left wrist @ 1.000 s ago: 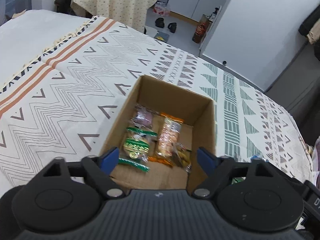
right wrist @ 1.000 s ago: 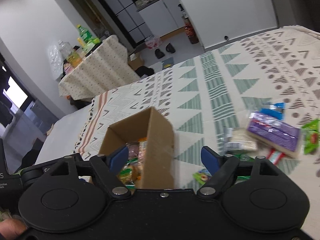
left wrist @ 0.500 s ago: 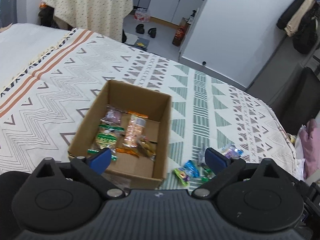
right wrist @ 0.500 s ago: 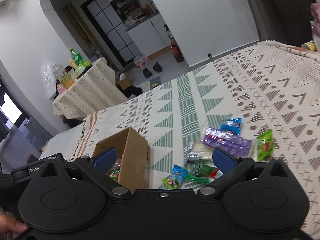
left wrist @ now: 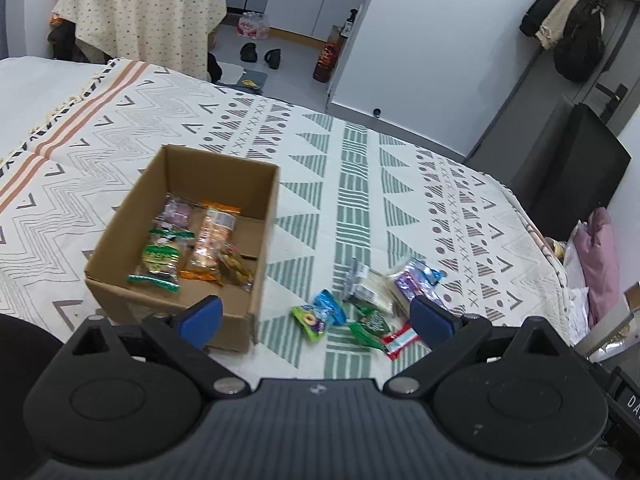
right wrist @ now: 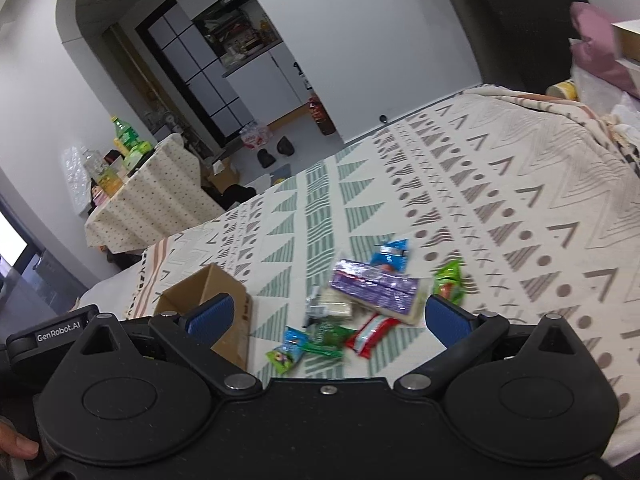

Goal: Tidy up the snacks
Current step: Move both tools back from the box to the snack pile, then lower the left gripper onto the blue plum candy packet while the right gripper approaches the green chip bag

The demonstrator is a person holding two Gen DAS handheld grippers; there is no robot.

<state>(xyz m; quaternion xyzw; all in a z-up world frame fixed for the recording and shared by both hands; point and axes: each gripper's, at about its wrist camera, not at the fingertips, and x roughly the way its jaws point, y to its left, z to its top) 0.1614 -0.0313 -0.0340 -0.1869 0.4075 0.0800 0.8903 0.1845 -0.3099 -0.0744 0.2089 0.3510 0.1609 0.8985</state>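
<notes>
Both hand-held grippers have drawn up and back from the cardboard box (left wrist: 182,240) within the last second, widening the view from the box interior to the whole patterned bedspread (left wrist: 360,168). The left gripper (left wrist: 316,318) hangs with its blue pads spread wide and nothing between them; the right gripper (right wrist: 326,318) is likewise splayed and empty. Four or so packets already lie in the box, among them a green-trimmed packet (left wrist: 160,260) and an orange packet (left wrist: 210,242), with the box sitting toward the bedspread's left side. Just right of the box a loose pile (right wrist: 352,308) of snacks waits on the cloth: a purple pack (right wrist: 372,286), a red-and-white wrapper (right wrist: 370,334), a blue packet (right wrist: 390,254) and a green packet (right wrist: 448,280) farthest out. The pull-back suggests a drop into the box is finished and the next pick will come from that pile, probably by the right gripper, which faces it.
</notes>
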